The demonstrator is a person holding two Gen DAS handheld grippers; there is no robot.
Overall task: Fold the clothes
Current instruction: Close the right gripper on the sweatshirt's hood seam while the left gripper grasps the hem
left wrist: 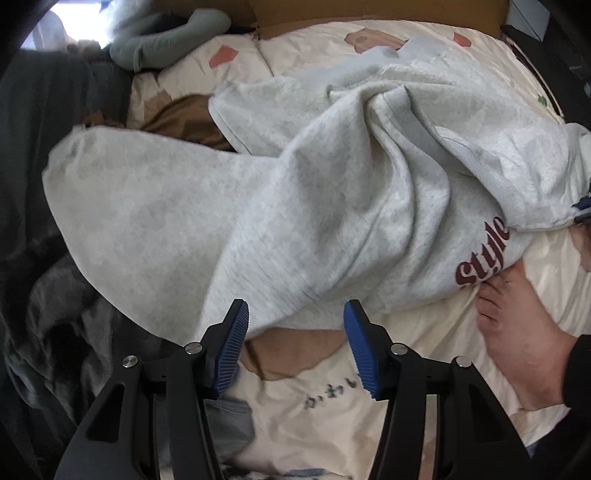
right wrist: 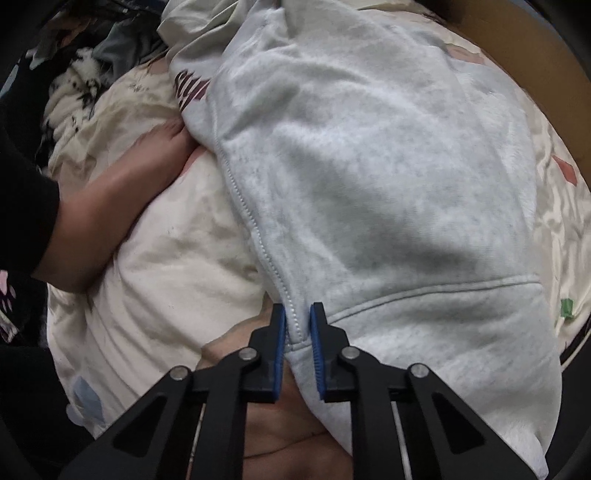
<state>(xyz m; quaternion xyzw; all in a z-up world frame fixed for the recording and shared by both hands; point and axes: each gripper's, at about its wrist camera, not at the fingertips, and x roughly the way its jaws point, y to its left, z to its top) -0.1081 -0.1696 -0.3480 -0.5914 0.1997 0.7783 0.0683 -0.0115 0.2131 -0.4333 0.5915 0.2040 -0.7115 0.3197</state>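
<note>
Scene: a light grey sweatshirt point(left wrist: 295, 192) lies rumpled across a cream quilt point(left wrist: 424, 354) printed with brown and pink patches, on what looks like a bed.

Sweatshirt: one sleeve runs out toward the left of the left wrist view; the body is bunched in deep folds, with dark red lettering reading "Style" point(left wrist: 484, 254) showing on the near right edge. In the right wrist view the same garment point(right wrist: 369, 166) drapes over the quilt point(right wrist: 166, 277), with a stitched hem seam running down to the camera and a curved pocket seam crossing near the bottom.

Left gripper point(left wrist: 295, 325): jaws spread wide with nothing between them, blue ribbed pads point(left wrist: 232, 347) standing just short of the sweatshirt's near edge and above the quilt.

Right gripper point(right wrist: 298, 332): jaws clenched on the sweatshirt's hem, the stitched edge pinched between the two blue pads point(right wrist: 317, 354).

Person: a bare foot point(left wrist: 517, 332) rests on the quilt beside the lettering, toes touching the fabric's edge, a dark trouser cuff at the right margin; the same foot point(right wrist: 129, 184) shows at the left of the right wrist view.

Surroundings: dark clothing point(left wrist: 55, 166) is heaped to the left of the quilt, a grey-green garment point(left wrist: 166, 37) lies at the far edge, and a brown cardboard surface point(left wrist: 369, 11) stands behind.
</note>
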